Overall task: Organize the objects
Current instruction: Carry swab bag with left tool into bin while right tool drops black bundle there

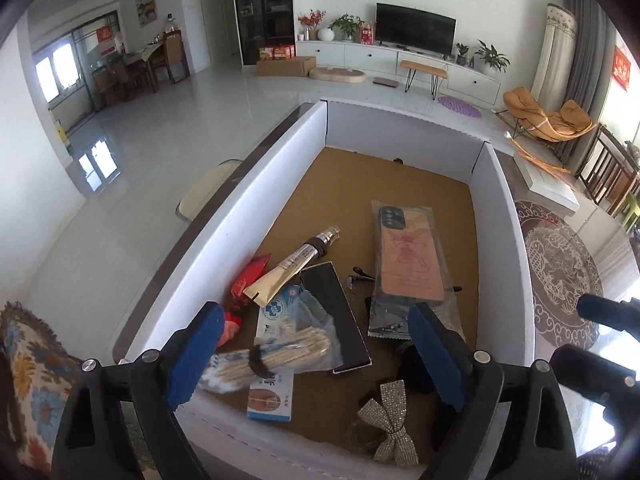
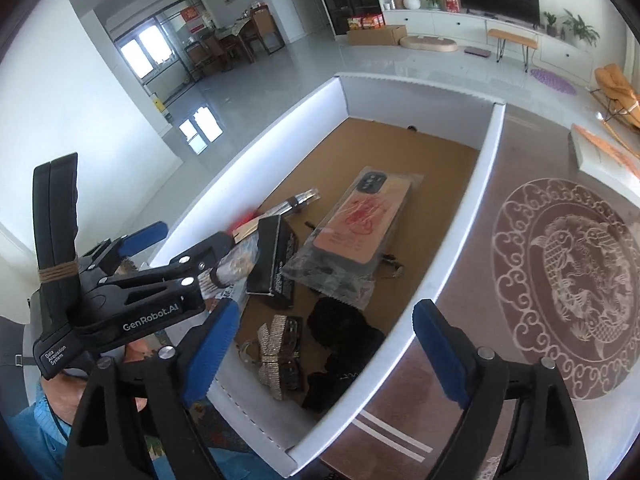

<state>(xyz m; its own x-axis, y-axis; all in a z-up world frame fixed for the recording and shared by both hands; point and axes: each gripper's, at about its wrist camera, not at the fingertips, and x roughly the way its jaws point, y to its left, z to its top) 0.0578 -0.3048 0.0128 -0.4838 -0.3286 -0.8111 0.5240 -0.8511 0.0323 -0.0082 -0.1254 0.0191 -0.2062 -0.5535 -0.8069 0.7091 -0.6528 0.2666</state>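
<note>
Both grippers, left point(image 1: 316, 352) and right point(image 2: 324, 354), spread and empty above white box point(image 1: 248, 216); probably best to pinch cotton-swab bundle point(image 1: 280, 354) mid-length, clear of neighbours.

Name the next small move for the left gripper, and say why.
Probably lower the open, empty left gripper onto the cotton swab bundle directly between its fingers; it lies atop the clutter in the white box, so it looks easiest to lift first.
</note>
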